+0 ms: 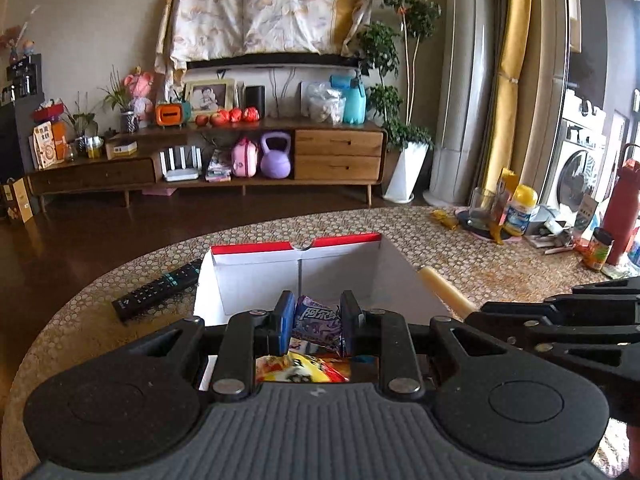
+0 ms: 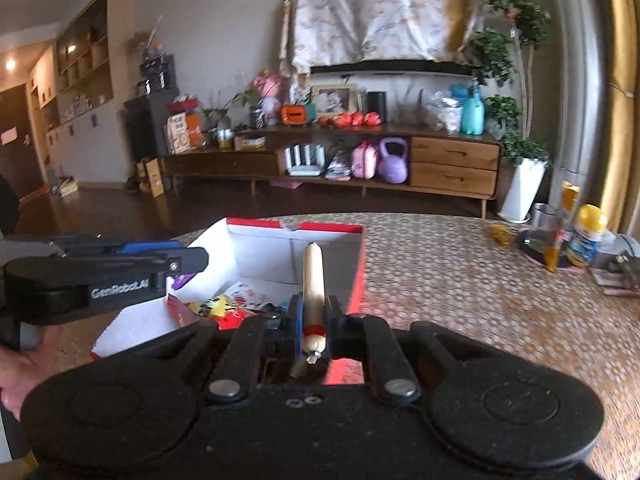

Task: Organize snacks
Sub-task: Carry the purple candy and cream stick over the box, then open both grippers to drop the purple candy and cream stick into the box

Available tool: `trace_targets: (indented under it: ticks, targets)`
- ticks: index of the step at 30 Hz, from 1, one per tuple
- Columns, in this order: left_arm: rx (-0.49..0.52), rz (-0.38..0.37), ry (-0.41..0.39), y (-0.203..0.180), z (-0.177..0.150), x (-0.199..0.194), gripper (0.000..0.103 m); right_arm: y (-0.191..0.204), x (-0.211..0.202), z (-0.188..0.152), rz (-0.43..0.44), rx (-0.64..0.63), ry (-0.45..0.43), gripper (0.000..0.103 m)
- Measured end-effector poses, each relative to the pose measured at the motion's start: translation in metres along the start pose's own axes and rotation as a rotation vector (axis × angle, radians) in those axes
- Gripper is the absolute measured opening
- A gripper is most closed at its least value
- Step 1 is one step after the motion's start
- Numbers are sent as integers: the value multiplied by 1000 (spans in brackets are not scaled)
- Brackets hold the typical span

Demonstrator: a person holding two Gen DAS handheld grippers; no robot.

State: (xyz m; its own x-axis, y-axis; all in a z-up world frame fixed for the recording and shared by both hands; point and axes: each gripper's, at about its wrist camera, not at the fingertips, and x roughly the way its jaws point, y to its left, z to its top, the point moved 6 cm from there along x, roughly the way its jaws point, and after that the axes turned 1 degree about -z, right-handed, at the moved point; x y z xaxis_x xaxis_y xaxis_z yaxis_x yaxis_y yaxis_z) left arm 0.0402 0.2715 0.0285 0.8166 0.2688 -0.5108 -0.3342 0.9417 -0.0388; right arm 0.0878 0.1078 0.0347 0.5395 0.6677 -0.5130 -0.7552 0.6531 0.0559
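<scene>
Honeycomb-patterned table (image 1: 460, 256) carries a box (image 1: 384, 264); right tongs (image 2: 313, 316) clamp a sausage (image 2: 313, 276) pointing lengthwise forward over it, left tongs (image 1: 316, 320) pinch a purple packet (image 1: 316, 322).

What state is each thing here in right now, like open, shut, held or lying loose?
Left gripper: shut on the purple snack packet, over the box.
Right gripper: shut on the sausage stick, which points forward over the box.
White box: open, flaps up, snacks inside.
Yellow-red snack bag: lying loose in the box.
Remote control: lying flat on the table, beside the box.
</scene>
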Motion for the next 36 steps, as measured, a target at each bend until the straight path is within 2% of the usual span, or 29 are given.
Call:
trace_targets:
  ticks: [7,14,25,31,36]
  targets:
    - [24,-15,75,18,6,32,24,17,44,13,36,-22,92,9]
    - [20,-21,192,38,10,80,24,25,90,19,55,-19,188,9]
    - [13,-13,348,46,3,132,24,28,141,19,58,-1,323,9]
    - [8,-9,378,45,-4,143,24,26,163,10,24,-20,380,9]
    - [-11,-17,379,42,-6,144,25,28,162,5,17,-38,386,11]
